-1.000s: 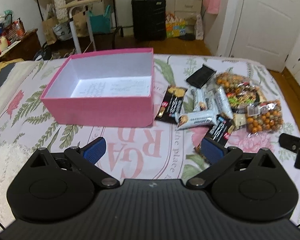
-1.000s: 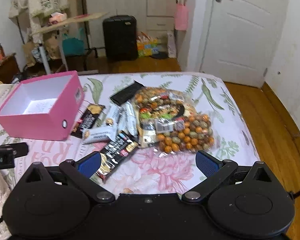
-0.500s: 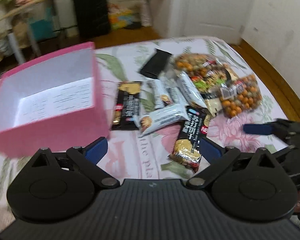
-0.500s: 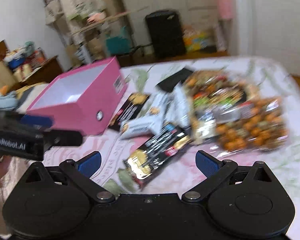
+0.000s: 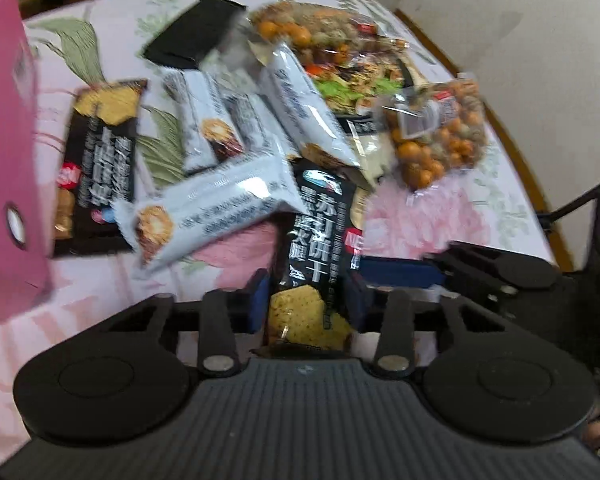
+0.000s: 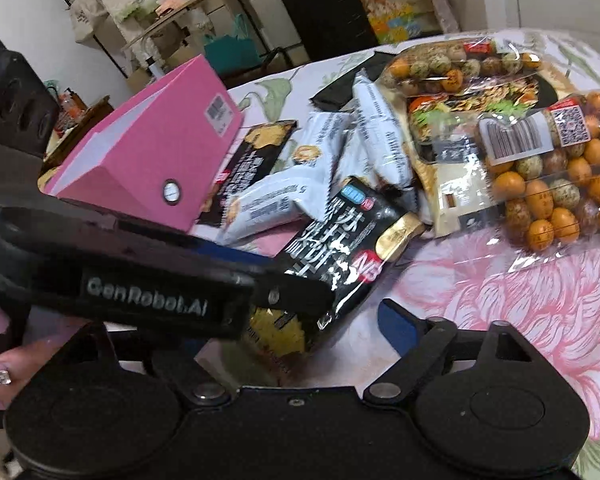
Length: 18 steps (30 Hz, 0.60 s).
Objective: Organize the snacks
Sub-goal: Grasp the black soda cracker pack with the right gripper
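Step in hand: I'm closing my left gripper point(image 5: 306, 306) on the near end of the black cracker packet point(image 5: 318, 248), which lies on the flowered bedspread point(image 5: 428, 220); the packet sits between the blue pads, and I can't tell whether they press it yet.
Doing it well: I'd pinch the packet squarely by its near end, then lift clear before swinging to the pink box point(image 5: 8, 152) on the left.
Right gripper point(image 6: 296, 332): jaws apart but narrowing, nothing clamped; the same packet's end lies between them.
In the way: my two grippers crowd one packet; a white bar wrapper point(image 5: 216, 210) overlaps its far end and may drag.
Nearby: bag of coated nuts point(image 6: 560, 184), black pouch point(image 5: 192, 34).
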Available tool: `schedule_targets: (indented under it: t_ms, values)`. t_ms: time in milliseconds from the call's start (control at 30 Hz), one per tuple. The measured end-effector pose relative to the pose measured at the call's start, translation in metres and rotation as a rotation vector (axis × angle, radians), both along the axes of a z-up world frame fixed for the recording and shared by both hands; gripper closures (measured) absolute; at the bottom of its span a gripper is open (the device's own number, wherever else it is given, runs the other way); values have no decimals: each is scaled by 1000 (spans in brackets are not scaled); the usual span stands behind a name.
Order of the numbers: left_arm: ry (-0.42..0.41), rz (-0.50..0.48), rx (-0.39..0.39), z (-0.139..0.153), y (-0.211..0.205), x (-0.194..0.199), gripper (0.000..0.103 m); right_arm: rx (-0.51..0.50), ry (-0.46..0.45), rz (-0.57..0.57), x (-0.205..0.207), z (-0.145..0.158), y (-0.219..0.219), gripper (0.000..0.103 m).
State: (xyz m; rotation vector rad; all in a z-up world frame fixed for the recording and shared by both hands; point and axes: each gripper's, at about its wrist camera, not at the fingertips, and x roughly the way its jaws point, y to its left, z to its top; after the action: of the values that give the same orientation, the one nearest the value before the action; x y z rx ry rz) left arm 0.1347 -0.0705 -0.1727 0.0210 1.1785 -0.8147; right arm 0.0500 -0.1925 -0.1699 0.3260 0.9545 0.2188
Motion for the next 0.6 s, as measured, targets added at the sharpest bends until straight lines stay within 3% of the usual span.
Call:
schedule_targets:
  t_ms: [100, 267, 600]
  values:
    - [43, 16, -5, 2, 3, -2, 69, -5, -18, 3, -1, 0, -4, 26]
    - [50, 24, 39, 14, 3, -8, 69, -35, -12, 17, -6, 13, 2, 29]
    - [79, 41, 32, 48, 11, -27, 69, -101, 24, 31, -26, 57, 15, 34]
